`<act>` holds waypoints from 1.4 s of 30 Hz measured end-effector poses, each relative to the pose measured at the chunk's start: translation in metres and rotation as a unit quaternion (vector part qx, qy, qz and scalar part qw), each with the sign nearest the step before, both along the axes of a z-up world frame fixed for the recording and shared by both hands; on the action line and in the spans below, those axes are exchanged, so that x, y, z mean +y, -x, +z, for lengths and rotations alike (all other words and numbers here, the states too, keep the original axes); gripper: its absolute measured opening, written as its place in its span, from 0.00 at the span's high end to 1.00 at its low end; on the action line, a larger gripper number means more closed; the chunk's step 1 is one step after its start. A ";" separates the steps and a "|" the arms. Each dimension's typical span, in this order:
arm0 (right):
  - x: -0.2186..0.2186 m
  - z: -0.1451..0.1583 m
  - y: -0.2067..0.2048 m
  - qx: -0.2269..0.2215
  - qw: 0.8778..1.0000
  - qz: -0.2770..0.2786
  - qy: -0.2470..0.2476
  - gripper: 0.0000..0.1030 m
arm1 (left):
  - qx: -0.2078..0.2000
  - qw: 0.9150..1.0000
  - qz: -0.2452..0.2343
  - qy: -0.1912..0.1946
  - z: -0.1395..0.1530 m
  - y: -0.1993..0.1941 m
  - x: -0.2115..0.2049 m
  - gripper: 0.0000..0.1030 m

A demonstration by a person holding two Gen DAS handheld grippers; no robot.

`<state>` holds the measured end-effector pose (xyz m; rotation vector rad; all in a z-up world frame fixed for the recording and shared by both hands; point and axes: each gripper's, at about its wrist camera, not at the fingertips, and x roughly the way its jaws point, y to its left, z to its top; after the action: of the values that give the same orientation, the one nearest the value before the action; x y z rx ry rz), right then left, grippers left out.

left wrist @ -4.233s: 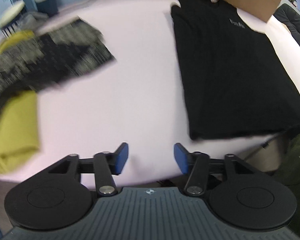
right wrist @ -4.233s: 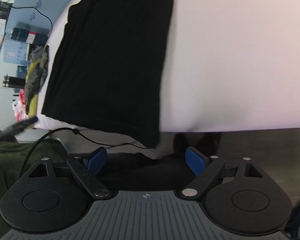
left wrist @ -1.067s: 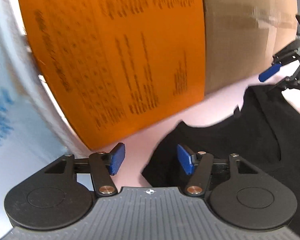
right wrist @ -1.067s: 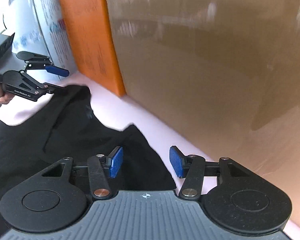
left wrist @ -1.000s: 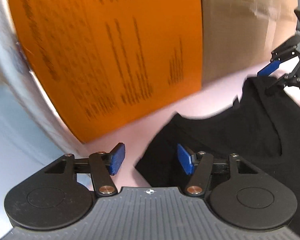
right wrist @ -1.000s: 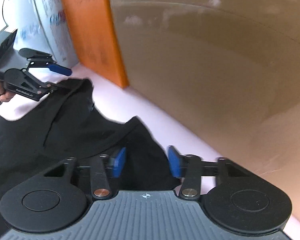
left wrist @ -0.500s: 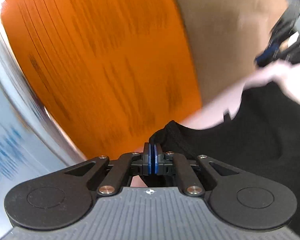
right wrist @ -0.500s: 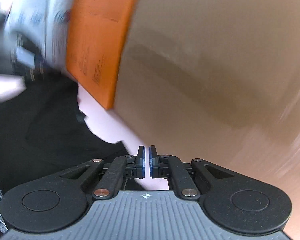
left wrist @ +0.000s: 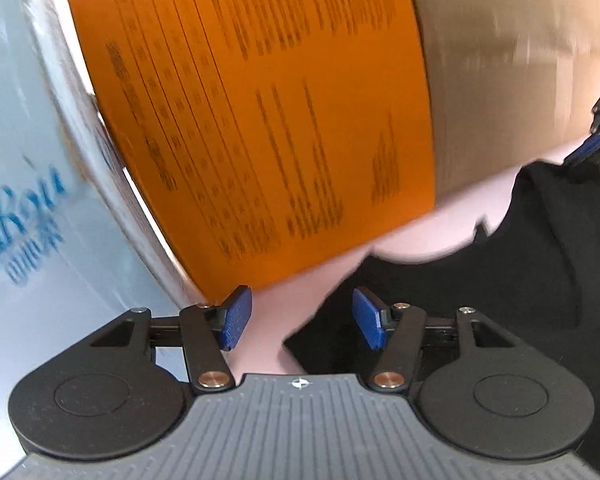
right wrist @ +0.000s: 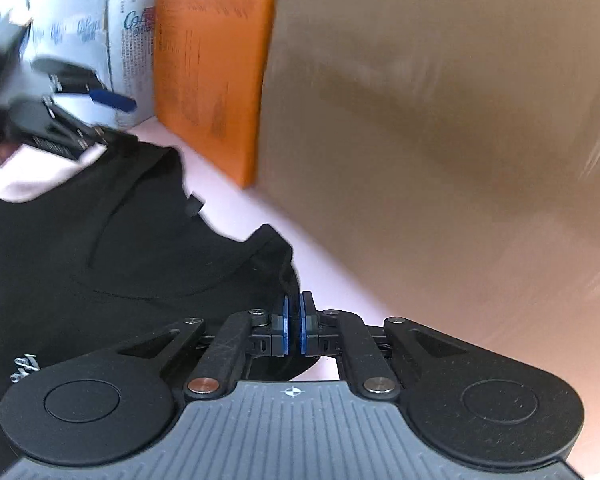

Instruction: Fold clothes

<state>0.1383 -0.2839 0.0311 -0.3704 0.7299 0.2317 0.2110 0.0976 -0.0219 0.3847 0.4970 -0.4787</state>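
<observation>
A black sleeveless shirt [left wrist: 500,280] lies flat on the pale pink table [left wrist: 412,240], its neck end toward the boxes. My left gripper [left wrist: 300,322] is open, its blue pads over the shirt's left shoulder strap and bare table. My right gripper [right wrist: 294,322] is shut on the shirt's right shoulder strap [right wrist: 276,256]. The shirt fills the left of the right wrist view [right wrist: 100,264], with small white lettering on its chest. The left gripper also shows there [right wrist: 100,114], blurred, and the right gripper shows at the edge of the left wrist view [left wrist: 592,148].
An orange printed box [left wrist: 260,120] and a brown cardboard box [left wrist: 508,60] stand close behind the shirt's neck end. A pale blue printed panel [left wrist: 28,200] stands to the left of them. The brown box [right wrist: 440,120] fills most of the right wrist view.
Half a second ago my left gripper was shut on the shirt's left strap; it is open now and the strap lies on the table. My right gripper stays shut on the right strap.
</observation>
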 end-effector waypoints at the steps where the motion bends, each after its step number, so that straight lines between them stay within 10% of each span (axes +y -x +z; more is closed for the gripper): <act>1: -0.001 0.002 0.000 -0.005 1.000 -0.009 0.018 0.95 | -0.002 1.000 -0.002 -0.005 0.000 0.000 -0.002 0.45; 4: -0.013 -0.015 -0.012 0.028 0.998 -0.046 0.013 0.95 | 0.004 0.998 -0.002 -0.063 -0.008 -0.006 -0.015 0.23; 7: -0.026 -0.019 -0.014 0.024 0.997 -0.075 -0.027 0.87 | -0.004 0.993 0.002 -0.115 -0.015 -0.005 -0.023 0.29; 9: -0.037 -0.005 -0.004 0.009 0.992 -0.104 -0.072 0.58 | -0.003 0.997 -0.011 -0.080 0.002 0.006 -0.010 0.29; 15: -0.087 0.027 0.075 0.030 0.953 -0.172 -0.246 0.51 | 0.083 0.995 0.041 0.035 0.031 0.033 0.059 0.28; 21: -0.107 -0.006 0.179 0.084 0.870 -0.242 -0.422 0.50 | 0.231 0.943 0.149 0.186 0.008 0.086 0.145 0.30; 27: -0.054 -0.040 0.207 0.088 0.848 -0.250 -0.459 0.50 | 0.261 0.922 0.175 0.227 -0.009 0.139 0.149 0.30; 29: -0.038 -0.045 0.206 0.081 0.853 -0.249 -0.451 0.58 | 0.261 0.920 0.186 0.223 -0.015 0.144 0.139 0.34; 30: -0.026 -0.051 0.197 0.082 0.859 -0.246 -0.442 0.80 | 0.252 0.922 0.200 0.216 -0.019 0.146 0.133 0.42; 32: 0.003 -0.056 0.184 0.076 0.881 -0.231 -0.406 0.94 | 0.242 0.919 0.229 0.209 -0.019 0.150 0.128 0.99; 34: 0.029 -0.046 0.182 0.057 0.917 -0.226 -0.325 0.94 | 0.204 0.926 0.248 0.197 -0.014 0.159 0.121 1.00; 36: 0.051 -0.042 0.181 0.048 0.951 -0.229 -0.204 0.94 | 0.118 0.967 0.204 0.097 -0.012 0.174 0.088 1.00; 38: 0.054 -0.045 0.182 0.056 0.955 -0.234 -0.174 0.94 | 0.050 0.990 0.131 -0.001 -0.020 0.194 0.052 1.00; 42: 0.045 -0.048 0.196 0.064 0.948 -0.241 -0.199 0.94 | 0.016 0.997 0.067 -0.034 -0.034 0.223 0.030 0.96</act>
<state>-0.0581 -0.2392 -0.0166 0.2138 0.8577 -0.0644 -0.0117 0.1276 -0.0562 0.4059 0.5680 -0.3391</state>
